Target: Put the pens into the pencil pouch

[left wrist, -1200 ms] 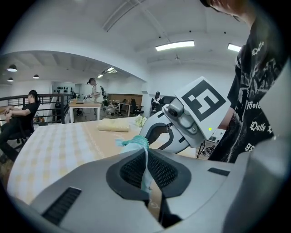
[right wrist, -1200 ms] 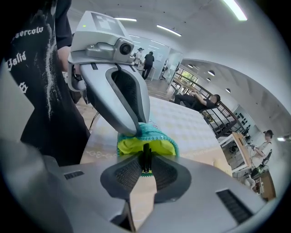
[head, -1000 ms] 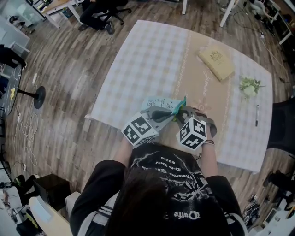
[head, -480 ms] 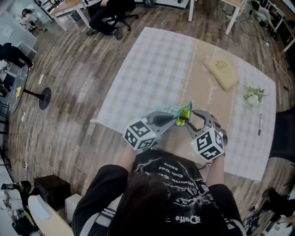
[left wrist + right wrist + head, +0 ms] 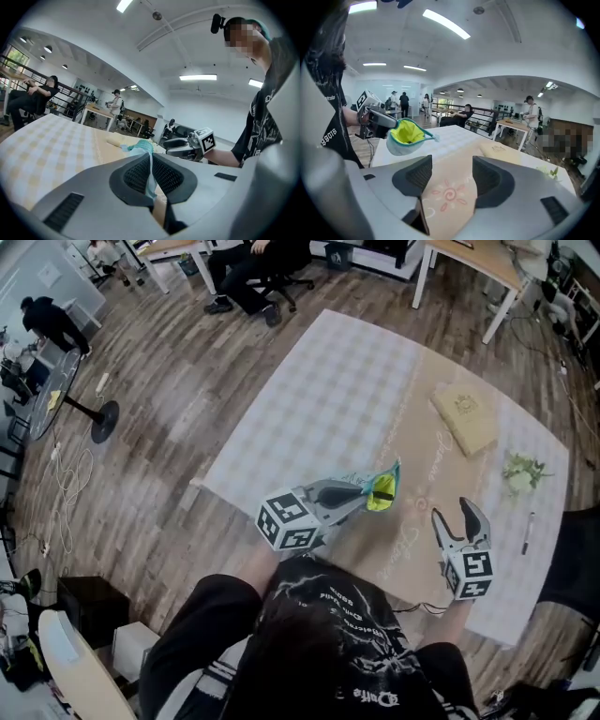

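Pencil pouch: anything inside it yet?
Through the open mouth of the pencil pouch only yellow-green lining shows, no pen. Its deeper part is covered by its own wall. A pen lies out on the table.

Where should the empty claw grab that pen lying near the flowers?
Grab the pen around the middle of its barrel, coming straight down with the right gripper, whose empty jaws have just been opening, set across its thin width. It lies flat on the tablecloth, so only its top and long sides are free.

Right hand-held gripper (image 5: 456, 511) now off the pencil pouch (image 5: 380, 491), rightward, jaws just opened, empty.
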